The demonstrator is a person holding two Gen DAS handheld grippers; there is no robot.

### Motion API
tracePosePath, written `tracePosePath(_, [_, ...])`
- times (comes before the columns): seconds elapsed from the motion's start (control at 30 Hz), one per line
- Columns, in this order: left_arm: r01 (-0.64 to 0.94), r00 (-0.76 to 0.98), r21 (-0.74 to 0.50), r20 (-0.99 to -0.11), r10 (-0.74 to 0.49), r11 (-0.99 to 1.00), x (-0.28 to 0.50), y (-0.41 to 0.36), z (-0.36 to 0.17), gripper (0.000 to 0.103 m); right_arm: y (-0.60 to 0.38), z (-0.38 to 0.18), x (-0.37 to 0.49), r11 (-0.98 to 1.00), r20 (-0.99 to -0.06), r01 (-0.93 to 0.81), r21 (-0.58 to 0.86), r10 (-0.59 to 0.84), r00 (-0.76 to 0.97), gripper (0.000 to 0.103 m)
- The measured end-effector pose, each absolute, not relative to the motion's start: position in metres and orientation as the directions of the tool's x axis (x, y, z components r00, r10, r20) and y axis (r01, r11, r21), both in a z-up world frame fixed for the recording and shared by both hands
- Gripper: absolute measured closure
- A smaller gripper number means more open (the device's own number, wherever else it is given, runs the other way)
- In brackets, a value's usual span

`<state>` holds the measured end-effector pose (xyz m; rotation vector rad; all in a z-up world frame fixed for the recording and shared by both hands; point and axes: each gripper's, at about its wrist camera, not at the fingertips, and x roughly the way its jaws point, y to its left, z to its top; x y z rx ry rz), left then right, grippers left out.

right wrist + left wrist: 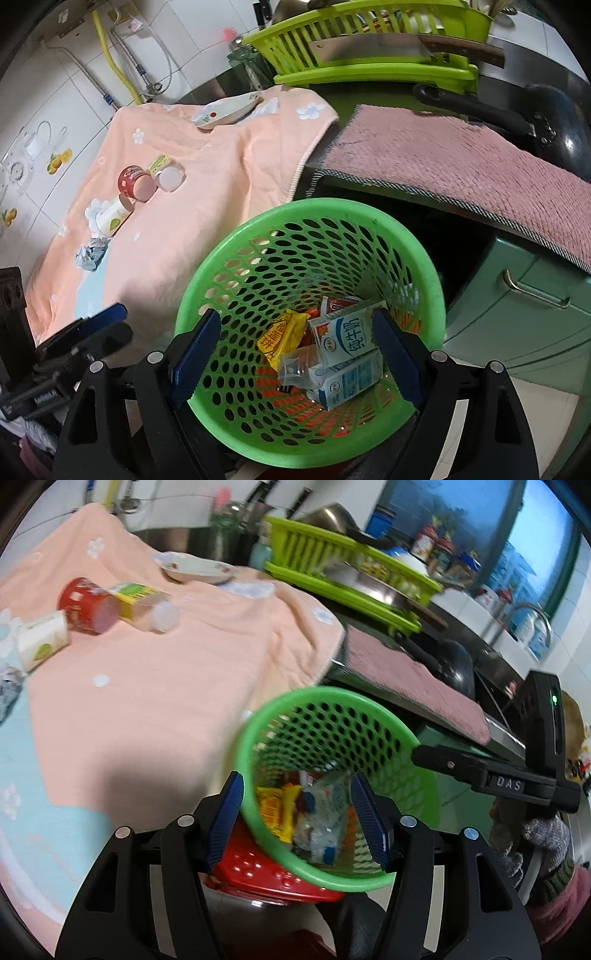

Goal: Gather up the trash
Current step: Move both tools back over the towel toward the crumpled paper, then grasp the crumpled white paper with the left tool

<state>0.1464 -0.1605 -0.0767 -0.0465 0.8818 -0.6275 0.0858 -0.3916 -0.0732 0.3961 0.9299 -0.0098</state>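
Right wrist view gives me the best read, so I go from big to small. A peach cloth covers the bench, and the green bin stands off its front edge, below both my claws. On the cloth, well apart from the bin, lie the pieces not yet collected: a red cup on its side, a clear bottle touching it, a white cup just beside them and a foil ball nearer the cloth's edge. A plate sits at the far end; I judge it is not trash. Inside the bin are milk cartons, a yellow wrapper and a clear wrapper.

My right claw hangs over the bin with its pads apart and nothing between them but the view down. My left claw is likewise apart and empty; its left pad is outside the rim and the other looks to be over the mouth.

Risks as I judge them: that left pad is close to the rim, so a careless swing toward the cloth could clip the light bin and tip it. The red cup and bottle are round and lying down, so a nudge from one pad could roll them along the cloth or off the bench. The cloth is loose; dragging a claw across it could bunch it and shift the plate.
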Motion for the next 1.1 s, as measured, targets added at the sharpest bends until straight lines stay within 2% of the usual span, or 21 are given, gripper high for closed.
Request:
tracePosePath(0.3, [0.348, 0.607, -0.237, -0.68, -0.411, 0.907, 0.171, -0.092, -0.059, 0.043, -0.359, -0.068, 0.115, 0.949, -0.79, 0.104, 0.297, 0.183, 0.586, 0.019])
tracePosePath(0.53, [0.168, 0.705, -0.198, -0.661, -0.258, 0.966, 0.2, -0.024, -0.049, 0.043, -0.331, -0.064, 0.139, 0.959, -0.793, 0.04, 0.281, 0.208, 0.572, 0.019])
tracePosePath(0.8, [-0.031, 0.726, -0.215, -0.676, -0.126, 0.976, 0.241, 0.053, -0.05, 0.034, -0.298, -0.06, 0.166, 0.963, -0.796, -0.034, 0.266, 0.239, 0.556, 0.018])
tracePosePath(0.93, [-0.072, 0.717, -0.211, -0.691, -0.097, 0.975, 0.259, 0.072, -0.06, 0.025, -0.285, -0.06, 0.178, 0.962, -0.799, -0.067, 0.263, 0.256, 0.544, 0.018])
tracePosePath(1.1, [-0.084, 0.691, -0.203, -0.717, -0.09, 0.976, 0.281, 0.082, -0.076, 0.023, -0.268, -0.062, 0.19, 0.96, -0.803, -0.102, 0.261, 0.274, 0.53, 0.018])
